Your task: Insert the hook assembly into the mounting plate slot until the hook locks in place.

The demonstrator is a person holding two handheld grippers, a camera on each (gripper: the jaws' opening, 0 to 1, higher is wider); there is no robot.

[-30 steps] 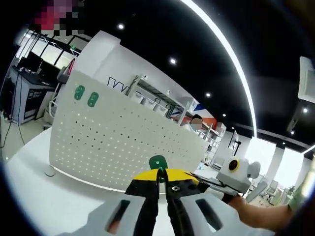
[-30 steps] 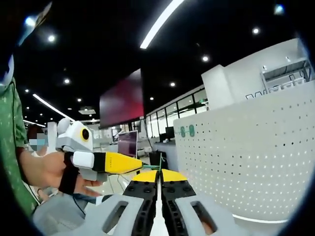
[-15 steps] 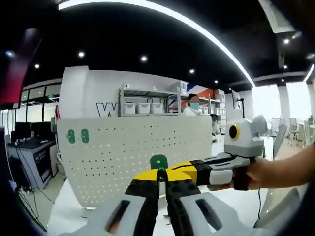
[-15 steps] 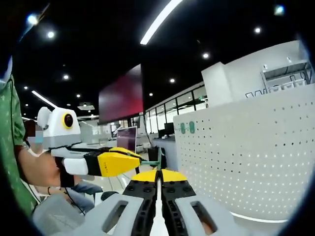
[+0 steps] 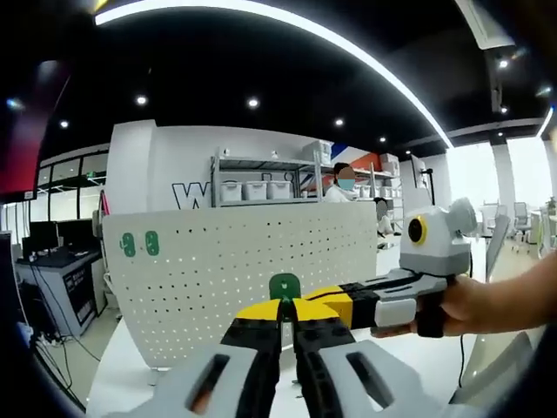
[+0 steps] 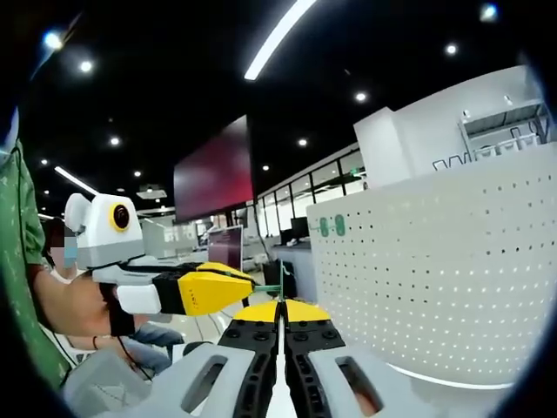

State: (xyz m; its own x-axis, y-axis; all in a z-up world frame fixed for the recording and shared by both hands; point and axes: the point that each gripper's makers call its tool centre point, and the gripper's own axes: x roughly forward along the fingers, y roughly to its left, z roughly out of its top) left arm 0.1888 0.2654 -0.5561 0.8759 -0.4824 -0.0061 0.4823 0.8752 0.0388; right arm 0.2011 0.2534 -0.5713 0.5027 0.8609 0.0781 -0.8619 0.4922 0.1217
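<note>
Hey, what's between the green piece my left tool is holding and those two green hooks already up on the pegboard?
Only bare pegboard lies between the green piece and the two hooks, seen in the left gripper view.

White shelving with bins, dark wall screen, ceiling light strip

Counting two grippers: left gripper and right gripper, each with yellow-tipped jaws pressed together. One green hook pinched between them, seen edge-on as a thin green sliver in the right gripper view. One white pegboard standing upright on one white table, also seen in the right gripper view. Two more green hooks already hanging side by side near the board's top corner. One shelf rack behind the board with three or so white bins, too small to be sure. One long ceiling light strip.
</note>
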